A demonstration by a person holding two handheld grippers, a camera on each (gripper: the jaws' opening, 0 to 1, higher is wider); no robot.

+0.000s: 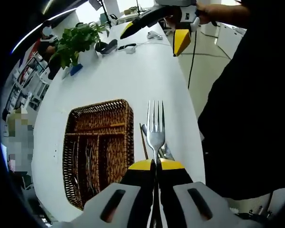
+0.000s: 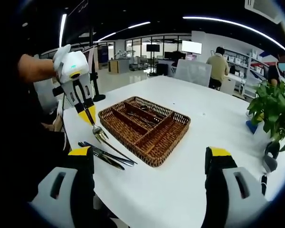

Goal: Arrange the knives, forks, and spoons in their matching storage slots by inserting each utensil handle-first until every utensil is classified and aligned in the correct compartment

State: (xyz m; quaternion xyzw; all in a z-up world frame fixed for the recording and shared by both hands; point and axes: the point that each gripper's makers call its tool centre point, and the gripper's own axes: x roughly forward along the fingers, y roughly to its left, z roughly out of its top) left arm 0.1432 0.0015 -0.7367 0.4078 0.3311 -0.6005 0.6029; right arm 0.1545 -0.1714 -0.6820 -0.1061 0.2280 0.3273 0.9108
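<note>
My left gripper (image 1: 156, 164) is shut on a silver fork (image 1: 155, 124), whose tines point away from the jaws over the white table. In the right gripper view the same left gripper (image 2: 87, 114) hangs in the air left of the tray, and the fork (image 2: 99, 132) points tines-down. Below it, a few loose utensils (image 2: 107, 155) lie on the table, also seen as utensils (image 1: 166, 151) just right of the wicker tray (image 1: 99, 105). The tray (image 2: 180, 124) has several compartments with some cutlery inside. My right gripper (image 2: 149, 153) is wide open and holds nothing; it shows as the right gripper (image 1: 154, 34) far up the table.
A potted plant (image 1: 76, 40) stands at the table's far end, the same plant (image 2: 274, 108) at the right. Small devices and a cable (image 1: 128, 46) lie near it. A person's dark clothing (image 1: 247, 109) borders the table edge. People sit at desks behind.
</note>
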